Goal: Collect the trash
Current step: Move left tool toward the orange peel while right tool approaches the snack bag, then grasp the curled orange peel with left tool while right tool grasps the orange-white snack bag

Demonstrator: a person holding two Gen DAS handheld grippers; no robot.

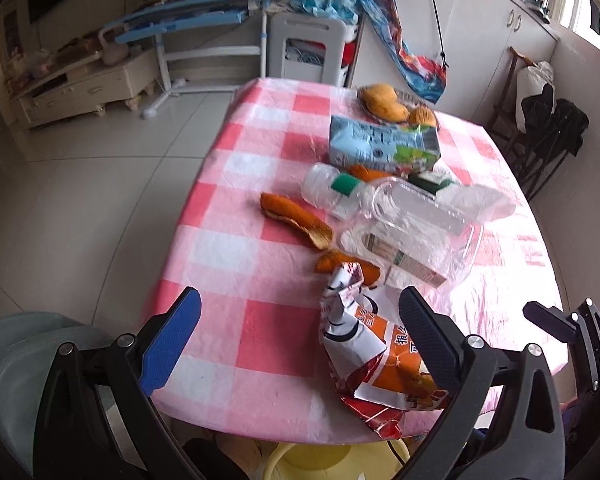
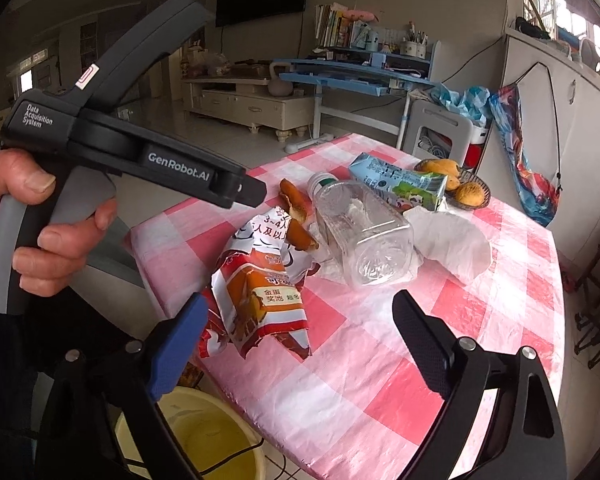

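A crumpled orange, red and white snack wrapper (image 1: pixel 364 340) lies at the near edge of the pink checked table (image 1: pixel 240 184). My left gripper (image 1: pixel 300 336) stands open around it, with the black finger beside the wrapper. My right gripper (image 2: pixel 300 340) is open too, and the wrapper (image 2: pixel 260 288) lies just ahead of its blue finger. Beyond are orange peels (image 1: pixel 296 220), a clear plastic bottle (image 2: pixel 360 232), a small green-labelled bottle (image 1: pixel 332 190), a milk carton (image 2: pixel 396 184) and a white tissue (image 2: pixel 452 240).
A yellow bucket (image 2: pixel 204 440) stands on the floor below the table's near edge. A basket of oranges (image 2: pixel 460 188) sits at the far side of the table. A hand (image 2: pixel 40 220) holds the left gripper's handle. A grey chair (image 1: pixel 28 360) is at the left.
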